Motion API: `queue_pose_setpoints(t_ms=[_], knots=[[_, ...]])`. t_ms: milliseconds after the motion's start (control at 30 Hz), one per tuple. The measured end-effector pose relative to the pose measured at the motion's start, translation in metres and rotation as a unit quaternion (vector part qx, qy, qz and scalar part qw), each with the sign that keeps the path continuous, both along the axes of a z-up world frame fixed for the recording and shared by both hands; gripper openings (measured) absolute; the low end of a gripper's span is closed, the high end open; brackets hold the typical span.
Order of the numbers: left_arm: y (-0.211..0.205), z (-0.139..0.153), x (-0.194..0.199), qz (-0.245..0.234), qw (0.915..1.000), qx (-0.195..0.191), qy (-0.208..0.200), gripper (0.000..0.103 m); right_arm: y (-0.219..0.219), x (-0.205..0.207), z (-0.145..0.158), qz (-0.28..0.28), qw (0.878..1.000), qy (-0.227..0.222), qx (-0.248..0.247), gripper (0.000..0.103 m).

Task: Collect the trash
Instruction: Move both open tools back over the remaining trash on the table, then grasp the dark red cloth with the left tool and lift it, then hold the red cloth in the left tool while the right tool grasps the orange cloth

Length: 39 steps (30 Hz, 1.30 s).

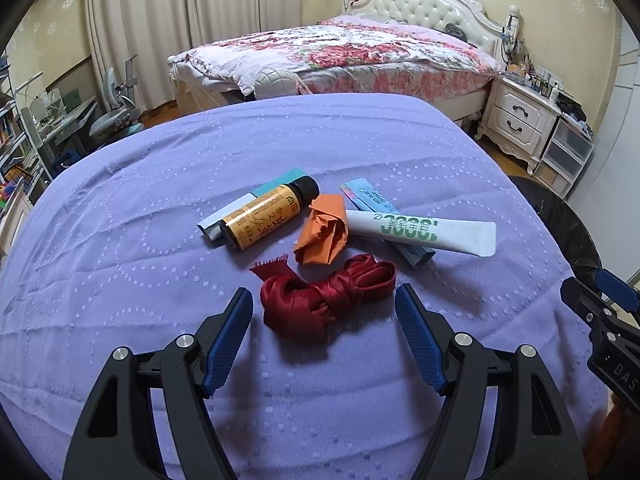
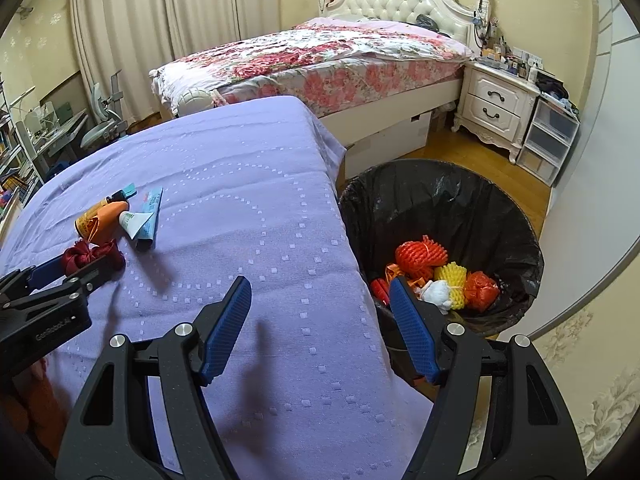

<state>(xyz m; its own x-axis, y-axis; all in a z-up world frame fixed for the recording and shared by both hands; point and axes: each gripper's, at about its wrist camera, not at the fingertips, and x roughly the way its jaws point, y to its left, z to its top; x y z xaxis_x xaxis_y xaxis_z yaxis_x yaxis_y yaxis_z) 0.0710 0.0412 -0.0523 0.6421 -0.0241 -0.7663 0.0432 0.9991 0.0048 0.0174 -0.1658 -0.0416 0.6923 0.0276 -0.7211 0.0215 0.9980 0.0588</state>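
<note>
Left gripper (image 1: 324,300) gapes wide and empty around the knotted dark-red satin ribbon (image 1: 326,300) mid purple bedspread (image 1: 120,240); close squarely on its bulk. Right gripper (image 2: 320,300) open, empty, near the black-lined bin (image 2: 500,216)

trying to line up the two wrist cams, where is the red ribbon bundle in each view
Left wrist view: the red ribbon bundle lies low centre on the purple cloth, framed by the open left gripper.
Right wrist view: it sits at the far left edge, partly behind the left gripper.
Shared landmark: the crumpled orange paper, just beyond the ribbon in both.
</note>
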Motion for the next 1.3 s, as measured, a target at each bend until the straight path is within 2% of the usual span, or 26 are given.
queue_pose_setpoints(t_ms=[167, 400, 767, 1000, 1300], knots=[[0.004, -0.003, 0.005, 0.002, 0.9998, -0.014, 0.012, 0.072, 0.003, 0.003, -0.002, 0.003, 1.0, 0.003, 0.0, 0.07], [0.008, -0.004, -0.001, -0.005, 0.9996, -0.024, 0.012, 0.054, 0.004, 0.004, -0.003, 0.003, 1.0, 0.004, 0.0, 0.07], [0.025, -0.001, -0.024, -0.012, 0.9994, -0.031, 0.009, 0.05, 0.009, 0.003, -0.003, 0.009, 1.0, 0.001, 0.0, 0.07], [0.054, 0.001, -0.034, 0.015, 0.9995, -0.027, 0.003, 0.049, 0.027, 0.004, 0.002, 0.031, 0.999, -0.002, -0.007, 0.07], [0.105, 0.001, -0.034, 0.075, 0.9969, -0.025, -0.001, 0.049, 0.057, 0.01, 0.023, 0.06, 0.998, -0.025, -0.008, 0.07]])
